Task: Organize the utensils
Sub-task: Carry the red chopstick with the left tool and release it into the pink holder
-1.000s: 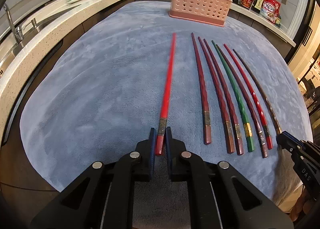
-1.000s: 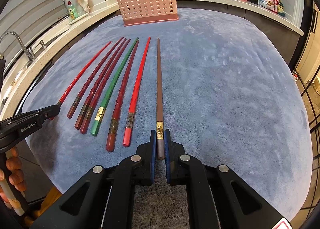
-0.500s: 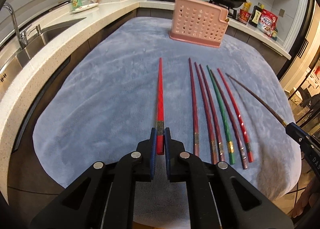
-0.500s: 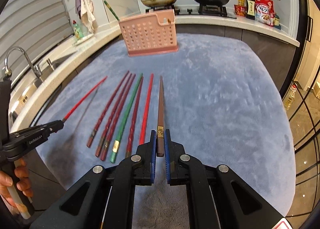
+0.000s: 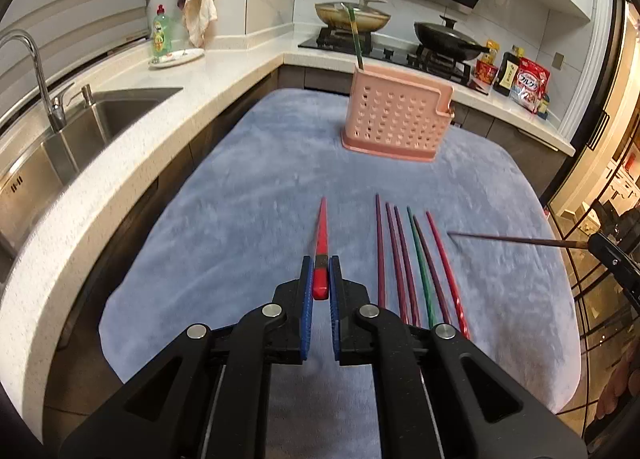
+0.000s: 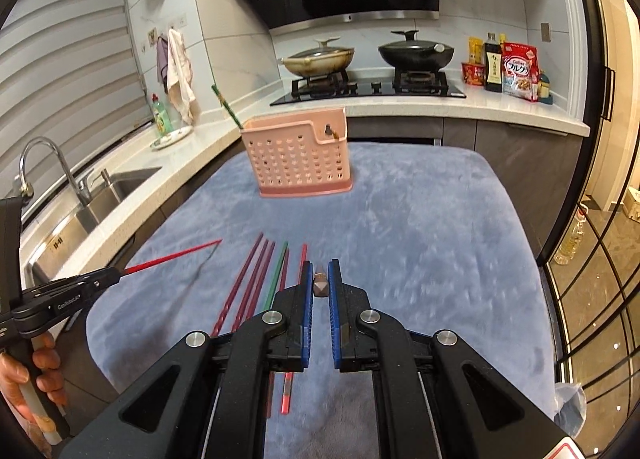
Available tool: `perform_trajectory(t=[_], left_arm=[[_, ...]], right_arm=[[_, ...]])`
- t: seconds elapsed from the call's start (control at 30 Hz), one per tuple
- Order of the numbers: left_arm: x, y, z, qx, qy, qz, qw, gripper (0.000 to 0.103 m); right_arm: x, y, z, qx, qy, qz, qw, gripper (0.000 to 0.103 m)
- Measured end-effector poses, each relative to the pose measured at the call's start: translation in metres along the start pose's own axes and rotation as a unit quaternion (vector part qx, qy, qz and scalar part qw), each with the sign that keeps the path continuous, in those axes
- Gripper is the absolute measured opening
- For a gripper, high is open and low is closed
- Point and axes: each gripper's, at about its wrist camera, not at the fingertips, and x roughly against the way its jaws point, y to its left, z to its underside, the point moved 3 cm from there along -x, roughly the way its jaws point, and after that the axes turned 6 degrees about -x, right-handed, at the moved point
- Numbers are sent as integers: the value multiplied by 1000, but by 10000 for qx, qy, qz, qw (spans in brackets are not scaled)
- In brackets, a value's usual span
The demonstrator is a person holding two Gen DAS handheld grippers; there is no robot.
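Fingers (image 5: 307,291) of my left gripper (image 5: 320,287) are pinching the red chopstick (image 5: 321,235), my right gripper (image 6: 320,285) the brown chopstick (image 6: 320,285) — both are pointing lengthwise at the pink basket (image 5: 394,121), near the mat's (image 5: 248,199) far edge.

Each fisheye camera rides behind its own hand-held gripper, angled down and forward from above the blue plush-covered desk (image 5: 248,187). Both views share the perforated pink plastic basket (image 5: 394,115) (image 6: 298,163) and the stove beyond.

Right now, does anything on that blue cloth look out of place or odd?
Only mildly: a lone green chopstick leans askew out of the pink basket, while five others lie in a tidy row on the cloth.
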Motion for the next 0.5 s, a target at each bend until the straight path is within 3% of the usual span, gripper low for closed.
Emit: perform_trajectory(t=[0.5], left_arm=[[3,6,-82,-118,-542,-203,9983,7]], right_arm=[[-2,-10,-74,-87,-470,-25,9989,7]])
